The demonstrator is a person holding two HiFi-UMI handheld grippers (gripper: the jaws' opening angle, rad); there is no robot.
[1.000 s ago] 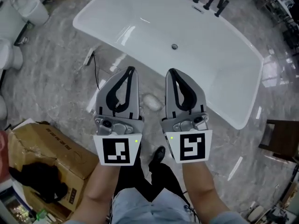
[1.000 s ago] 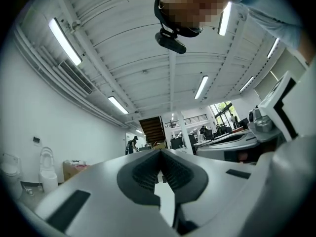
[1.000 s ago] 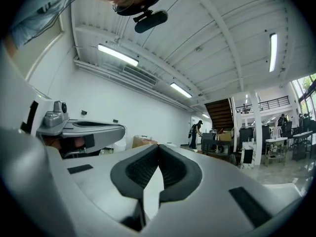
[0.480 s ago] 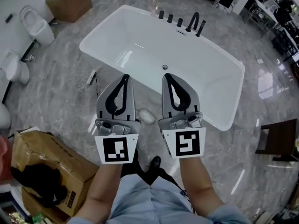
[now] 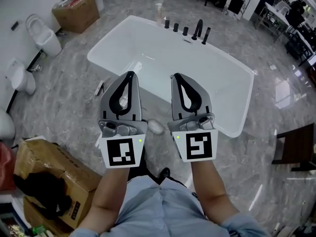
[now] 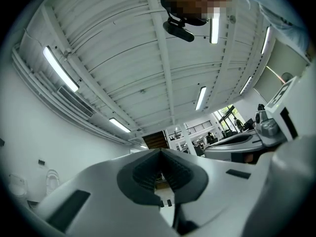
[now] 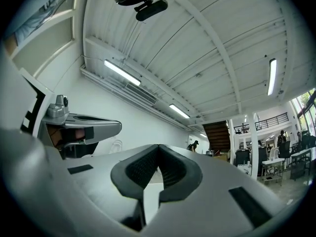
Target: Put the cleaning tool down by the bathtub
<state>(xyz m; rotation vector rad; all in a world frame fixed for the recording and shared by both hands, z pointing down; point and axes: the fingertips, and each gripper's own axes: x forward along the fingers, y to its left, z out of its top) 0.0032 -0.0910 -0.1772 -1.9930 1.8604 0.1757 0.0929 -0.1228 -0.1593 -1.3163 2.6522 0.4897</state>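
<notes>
Light: you work under bright white ceiling strips point(image 6: 60, 69).
Glare: pale streaks on your glossy floor point(image 5: 284, 90).
Edges: both gripper views curve hard; corners black.
Focus: head view sharp.

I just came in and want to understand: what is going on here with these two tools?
A person stands beside a white freestanding bathtub on a grey marble floor, holding a two-jaw gripper in each hand. The left gripper and the right gripper are both shut and empty, held in front of the tub. A small pale rounded object, possibly the cleaning tool, lies on the floor by the tub, apart from both grippers.
</notes>
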